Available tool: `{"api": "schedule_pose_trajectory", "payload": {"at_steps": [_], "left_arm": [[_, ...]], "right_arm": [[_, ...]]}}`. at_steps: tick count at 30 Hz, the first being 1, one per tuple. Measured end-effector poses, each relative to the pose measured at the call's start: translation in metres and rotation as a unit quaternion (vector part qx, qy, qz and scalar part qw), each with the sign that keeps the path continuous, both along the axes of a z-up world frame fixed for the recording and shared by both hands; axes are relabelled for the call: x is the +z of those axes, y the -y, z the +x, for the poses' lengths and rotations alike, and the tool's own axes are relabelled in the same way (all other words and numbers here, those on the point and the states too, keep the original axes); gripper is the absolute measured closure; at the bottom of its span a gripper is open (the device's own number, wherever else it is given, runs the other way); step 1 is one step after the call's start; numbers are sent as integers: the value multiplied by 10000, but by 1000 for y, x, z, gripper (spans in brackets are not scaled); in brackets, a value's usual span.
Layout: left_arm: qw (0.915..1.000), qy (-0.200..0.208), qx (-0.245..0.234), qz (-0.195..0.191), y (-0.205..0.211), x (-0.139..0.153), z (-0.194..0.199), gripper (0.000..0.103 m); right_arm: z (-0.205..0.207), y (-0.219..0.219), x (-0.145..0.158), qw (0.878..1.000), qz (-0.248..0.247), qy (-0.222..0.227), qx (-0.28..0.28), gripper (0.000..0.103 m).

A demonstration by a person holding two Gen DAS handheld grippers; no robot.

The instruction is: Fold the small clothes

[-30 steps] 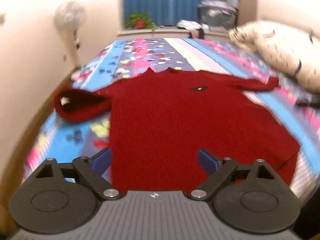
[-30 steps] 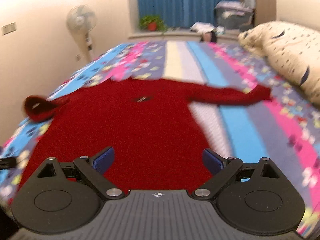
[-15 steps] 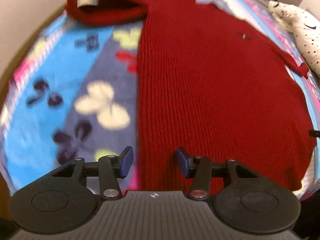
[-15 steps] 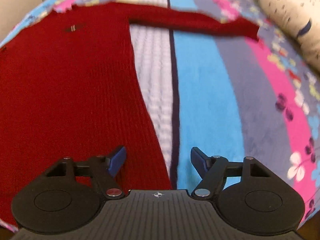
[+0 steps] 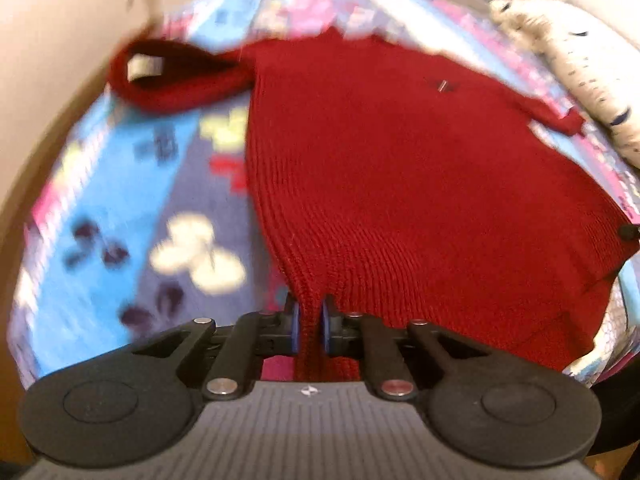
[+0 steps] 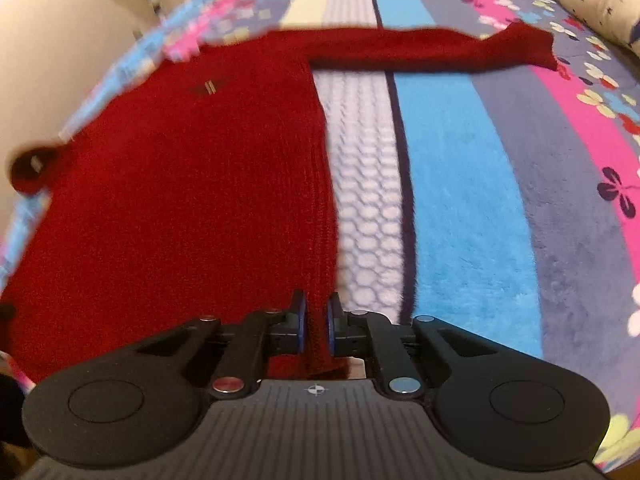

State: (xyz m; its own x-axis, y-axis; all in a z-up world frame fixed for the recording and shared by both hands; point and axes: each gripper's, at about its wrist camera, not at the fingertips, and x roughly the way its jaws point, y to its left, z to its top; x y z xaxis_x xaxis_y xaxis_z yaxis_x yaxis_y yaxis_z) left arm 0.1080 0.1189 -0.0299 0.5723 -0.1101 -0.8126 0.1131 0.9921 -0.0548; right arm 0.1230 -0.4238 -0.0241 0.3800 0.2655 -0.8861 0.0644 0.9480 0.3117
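A dark red knitted sweater [image 5: 400,168] lies spread flat on a bed. My left gripper [image 5: 309,320] is shut on the sweater's near left hem corner, the knit bunched up between its blue pads. In the right wrist view the same sweater [image 6: 172,200] fills the left half. There my right gripper [image 6: 316,322] is shut on the near right hem corner, a ridge of fabric pinched between the pads. One sleeve [image 6: 432,50] stretches straight out to the right. The other sleeve [image 5: 172,76] lies curled at the far left with its cuff open.
The bed carries a striped fleece blanket [image 6: 460,200] in blue, pink, grey and white with butterfly prints. A spotted cream pillow [image 5: 580,76] lies at the far right. A beige wall [image 5: 52,60] runs close along the bed's left side.
Both grippers went from wide open to shut, each pinching a hem corner of the sweater. Both dropped closer to the bed and tilted down, so the sweater fills more of each view.
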Motion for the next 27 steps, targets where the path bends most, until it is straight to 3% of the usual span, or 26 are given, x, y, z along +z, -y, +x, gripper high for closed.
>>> {"api": "schedule_pose_trajectory", "payload": {"at_steps": [2, 4, 7, 9, 12, 14, 16, 19, 20, 22, 23, 25, 27], "left_arm": [[9986, 512, -120, 74, -6, 22, -12, 92], [9973, 737, -65, 10, -18, 37, -20, 93], [9978, 591, 270, -120, -37, 36, -19, 93], [9992, 287, 261, -116, -36, 28, -12, 92], [9989, -167, 181, 402, -18, 8, 3, 83], [9978, 37, 263, 613, -10, 12, 7, 83], [9988, 211, 204, 386, -9, 17, 4, 83], [9999, -82, 22, -135, 0, 9, 10, 77], [9990, -376, -9, -246, 4, 1, 14, 73], [9941, -1072, -124, -101, 15, -22, 21, 66], [9927, -1183, -205, 67, 22, -27, 22, 65], [9943, -1003, -273, 222, 30, -21, 23, 64], [9982, -586, -139, 25, 27, -4, 21, 63]], "right_arm": [[-11, 7, 14, 9996, 154, 191, -166, 94], [-23, 16, 25, 9982, 425, 318, -290, 95], [-36, 24, 27, 9962, 743, 217, -391, 95], [-41, 23, 21, 9963, 752, -26, -413, 95], [-32, 11, 6, 9987, -201, -355, -296, 93], [-24, 3, 6, 9964, -766, -182, -297, 89], [-19, -4, 17, 9972, -689, 232, -176, 89], [-8, -26, 22, 9981, -177, 541, 214, 67], [-2, -37, 18, 9981, -15, 458, 412, 57], [8, -57, 5, 9970, 66, 162, 754, 55], [14, -70, -5, 9950, -14, -136, 986, 54], [22, -92, -26, 9875, -536, -691, 1315, 54], [29, -102, -21, 9866, -754, -560, 1334, 54]]}}
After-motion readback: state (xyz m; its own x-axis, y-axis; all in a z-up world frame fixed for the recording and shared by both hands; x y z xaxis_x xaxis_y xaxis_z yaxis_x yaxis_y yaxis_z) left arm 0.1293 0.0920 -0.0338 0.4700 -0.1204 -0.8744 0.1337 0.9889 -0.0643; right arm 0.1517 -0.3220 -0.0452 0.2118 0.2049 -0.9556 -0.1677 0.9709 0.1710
